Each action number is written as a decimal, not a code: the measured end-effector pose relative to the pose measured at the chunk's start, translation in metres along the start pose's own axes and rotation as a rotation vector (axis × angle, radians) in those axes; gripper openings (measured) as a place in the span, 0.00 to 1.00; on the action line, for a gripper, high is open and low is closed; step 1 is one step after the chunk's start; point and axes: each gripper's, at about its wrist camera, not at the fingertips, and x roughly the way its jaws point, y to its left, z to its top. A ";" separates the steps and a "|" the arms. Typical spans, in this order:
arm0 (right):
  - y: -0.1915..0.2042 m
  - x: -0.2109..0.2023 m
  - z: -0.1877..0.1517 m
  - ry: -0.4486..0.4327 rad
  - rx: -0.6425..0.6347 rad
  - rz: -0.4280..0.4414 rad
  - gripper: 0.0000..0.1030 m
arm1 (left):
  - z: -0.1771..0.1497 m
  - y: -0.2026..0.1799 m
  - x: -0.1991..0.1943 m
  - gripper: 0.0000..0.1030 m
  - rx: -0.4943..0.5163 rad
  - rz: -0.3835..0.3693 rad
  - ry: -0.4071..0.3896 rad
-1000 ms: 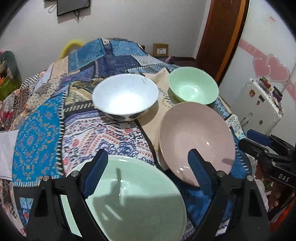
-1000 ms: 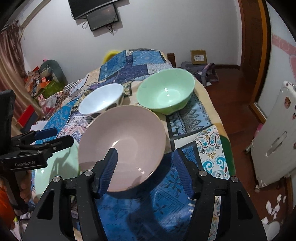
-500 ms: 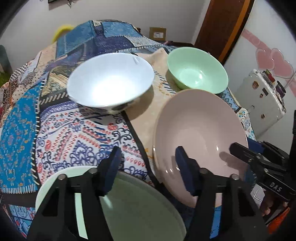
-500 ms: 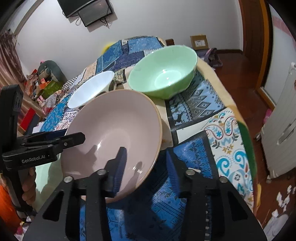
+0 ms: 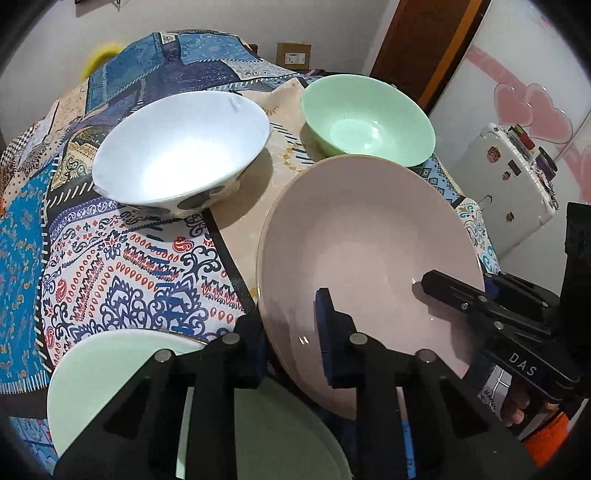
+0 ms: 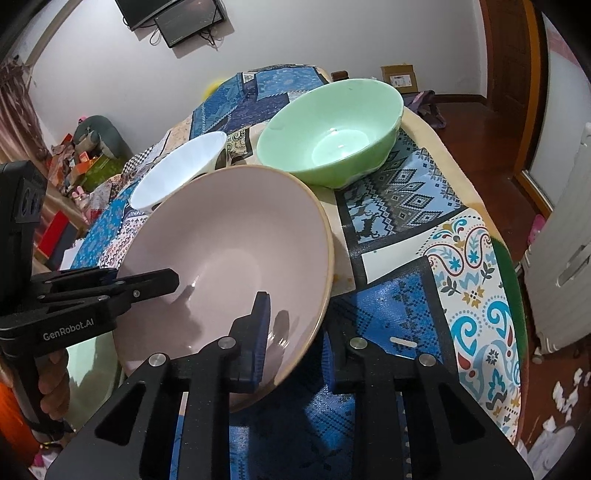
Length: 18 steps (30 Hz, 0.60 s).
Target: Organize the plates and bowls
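A: Grippers, entry one?
B: Left gripper (image 5: 291, 332), pitched down, just closed onto the near-left rim of the pink plate (image 5: 369, 251). Right gripper (image 6: 293, 339), likewise just closed, clamps the same plate's near-right rim. Plate tilted.

A: Remaining ware?
B: Green plate (image 5: 110, 376) at the near edge of the patchwork cloth (image 5: 122, 269); white bowl (image 5: 181, 147) and green bowl (image 5: 369, 118) farther back.

A: Room?
B: White wall, wall screen (image 6: 177, 18), wooden door (image 5: 424, 40).

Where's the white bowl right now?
The white bowl sits on the patchwork cloth, upper left in the left wrist view, behind the pink plate and left of the green bowl.
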 end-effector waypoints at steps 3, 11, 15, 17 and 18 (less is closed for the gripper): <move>0.002 -0.003 0.001 -0.003 0.004 -0.002 0.21 | -0.001 0.001 -0.003 0.22 -0.014 -0.007 0.000; 0.010 -0.019 0.003 -0.032 -0.004 -0.003 0.21 | -0.006 -0.003 -0.030 0.22 0.004 -0.007 -0.040; 0.019 -0.031 0.005 -0.058 -0.017 -0.001 0.21 | -0.008 -0.004 -0.047 0.22 0.001 -0.010 -0.064; 0.023 -0.036 0.007 -0.073 -0.025 0.003 0.21 | -0.010 -0.005 -0.057 0.22 0.000 -0.008 -0.078; 0.026 -0.039 0.007 -0.080 -0.030 0.006 0.21 | -0.013 -0.005 -0.063 0.22 0.000 -0.006 -0.087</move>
